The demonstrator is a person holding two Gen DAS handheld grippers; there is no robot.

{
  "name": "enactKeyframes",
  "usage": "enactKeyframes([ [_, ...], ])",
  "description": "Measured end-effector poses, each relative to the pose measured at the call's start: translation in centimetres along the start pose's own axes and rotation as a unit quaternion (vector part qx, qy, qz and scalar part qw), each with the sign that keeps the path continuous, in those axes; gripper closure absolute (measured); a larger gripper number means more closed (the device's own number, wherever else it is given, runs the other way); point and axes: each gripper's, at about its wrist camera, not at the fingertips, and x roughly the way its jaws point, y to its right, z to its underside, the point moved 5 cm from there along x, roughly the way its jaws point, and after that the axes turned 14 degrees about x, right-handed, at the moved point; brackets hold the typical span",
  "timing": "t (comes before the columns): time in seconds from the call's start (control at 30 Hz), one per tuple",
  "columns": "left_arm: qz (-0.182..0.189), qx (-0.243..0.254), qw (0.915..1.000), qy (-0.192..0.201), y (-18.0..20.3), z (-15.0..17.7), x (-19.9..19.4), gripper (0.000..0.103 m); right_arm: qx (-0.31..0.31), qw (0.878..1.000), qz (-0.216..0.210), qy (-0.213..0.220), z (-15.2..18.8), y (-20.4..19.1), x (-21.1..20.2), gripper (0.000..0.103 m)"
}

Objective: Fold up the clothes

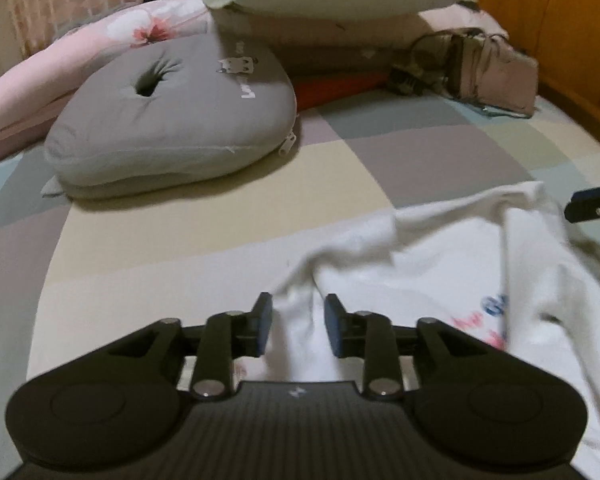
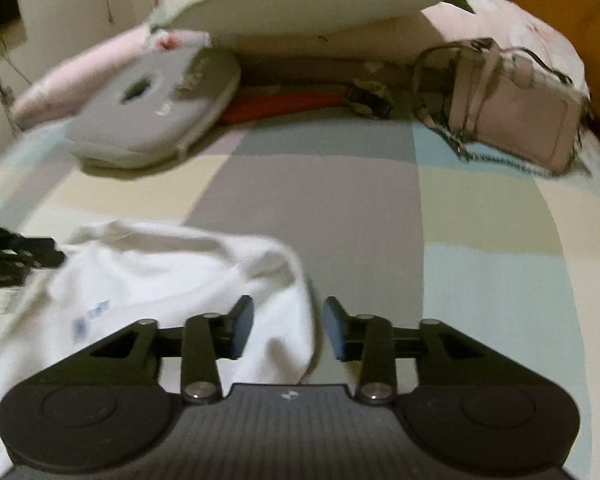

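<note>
Shirt (image 1: 420, 264) edges between open jaws

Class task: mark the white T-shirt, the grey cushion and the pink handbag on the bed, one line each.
white T-shirt (image 1: 420, 264): left wrist view, on its bunched middle.
grey cushion (image 1: 172, 120): left wrist view, on its top face beside the dimple.
pink handbag (image 2: 516, 120): right wrist view, on its front panel.

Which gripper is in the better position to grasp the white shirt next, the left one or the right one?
Probably the left. The left gripper is open with a raised fold of the white shirt between its fingers. The right gripper is open too, but only the shirt's edge lies there.
</note>
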Motion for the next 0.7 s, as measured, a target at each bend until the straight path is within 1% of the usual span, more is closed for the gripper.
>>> enactKeyframes([
  [0.07, 0.009, 0.0, 1.0, 0.002, 0.6, 0.8, -2.1, 0.063, 0.016, 0.999, -0.028, -0.011, 1.8, -0.1, -2.6, 0.051],
  [0.1, 0.014, 0.005, 0.9999, 0.003, 1.2, 1.4, -3.3, 0.062, 0.019, 0.999, -0.036, -0.013, 3.0, -0.4, -3.6, 0.049],
  [0.17, 0.022, 0.016, 0.9996, -0.003, 2.5, 2.6, -5.6, 0.059, 0.025, 0.998, -0.051, -0.016, 5.5, -0.8, -5.5, 0.042],
  [0.23, 0.031, 0.025, 0.9992, -0.004, 3.9, 4.0, -8.1, 0.058, 0.031, 0.997, -0.065, -0.02, 8.0, -1.3, -7.4, 0.04],
  [0.27, 0.036, 0.027, 0.999, -0.004, 4.6, 4.7, -9.4, 0.055, 0.034, 0.997, -0.073, -0.022, 9.3, -1.6, -8.4, 0.04],
  [0.3, 0.041, 0.027, 0.9988, -0.004, 5.3, 5.5, -10.6, 0.051, 0.037, 0.996, -0.08, -0.023, 10.5, -1.8, -9.3, 0.039],
  [0.33, 0.047, 0.026, 0.9985, -0.004, 6.0, 6.2, -11.7, 0.049, 0.04, 0.995, -0.088, -0.025, 11.8, -2.0, -10.3, 0.038],
  [0.4, 0.056, 0.018, 0.9982, -0.004, 7.4, 7.7, -14.0, 0.043, 0.046, 0.993, -0.102, -0.029, 14.2, -2.5, -12.2, 0.034],
  [0.5, 0.068, 0.009, 0.9976, -0.001, 9.4, 9.5, -16.3, 0.039, 0.055, 0.99, -0.124, -0.034, 18.0, -3.2, -15.1, 0.028],
  [0.63, 0.069, 0.011, 0.9976, 0.001, 11.9, 11.0, -18.0, 0.035, 0.056, 0.996, -0.076, -0.007, 19.0, -3.9, -14.5, 0.019],
  [0.7, 0.064, 0.015, 0.9979, 0.002, 13.0, 11.5, -18.3, 0.033, 0.056, 0.997, -0.051, 0.006, 19.5, -4.2, -14.2, 0.019],
])
